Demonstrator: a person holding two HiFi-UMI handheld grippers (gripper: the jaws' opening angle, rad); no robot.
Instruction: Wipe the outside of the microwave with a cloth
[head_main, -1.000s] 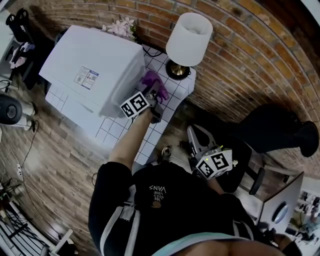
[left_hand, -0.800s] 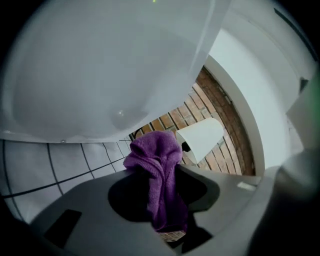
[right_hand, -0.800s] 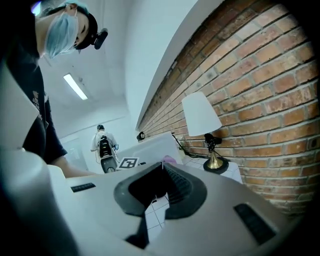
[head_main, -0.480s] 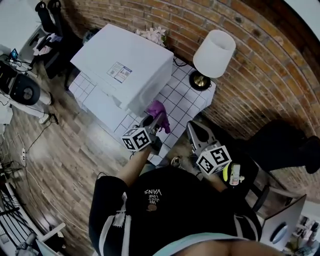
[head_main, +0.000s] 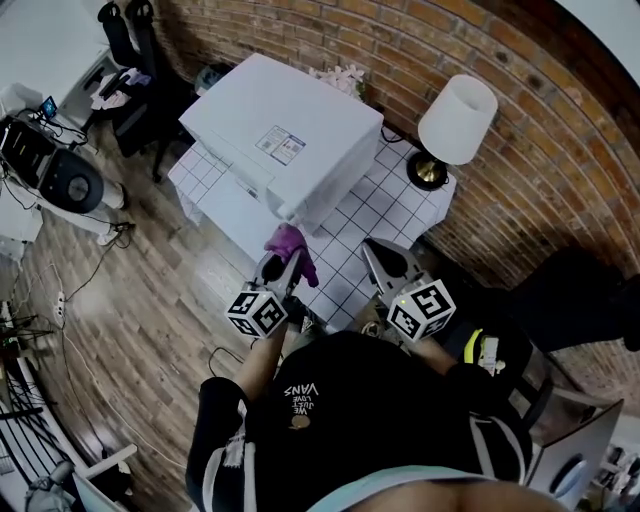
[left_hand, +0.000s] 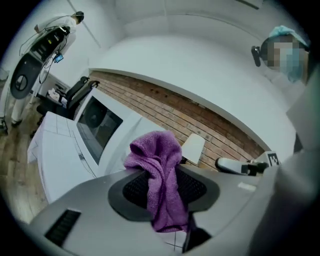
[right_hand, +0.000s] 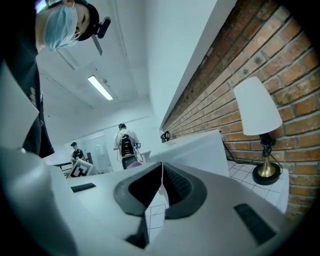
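The white microwave (head_main: 285, 150) stands on a white-tiled table (head_main: 385, 210) against the brick wall; its dark door window (left_hand: 97, 122) faces the left gripper view. My left gripper (head_main: 285, 262) is shut on a purple cloth (head_main: 290, 243), held off the microwave's front corner near the table edge. The cloth (left_hand: 160, 185) hangs bunched between the jaws. My right gripper (head_main: 385, 262) is over the table's near edge, its jaws closed together with nothing held (right_hand: 161, 192).
A table lamp with a white shade (head_main: 457, 110) and brass base (head_main: 428, 172) stands at the table's right rear. Pale flowers (head_main: 345, 78) sit behind the microwave. Wooden floor, cables and equipment (head_main: 60, 180) lie to the left. Other people (right_hand: 125, 145) stand far off.
My left gripper with the cloth has drawn back from the microwave's side toward the table's front edge. The head view has shifted, so the microwave and lamp sit further right and up.
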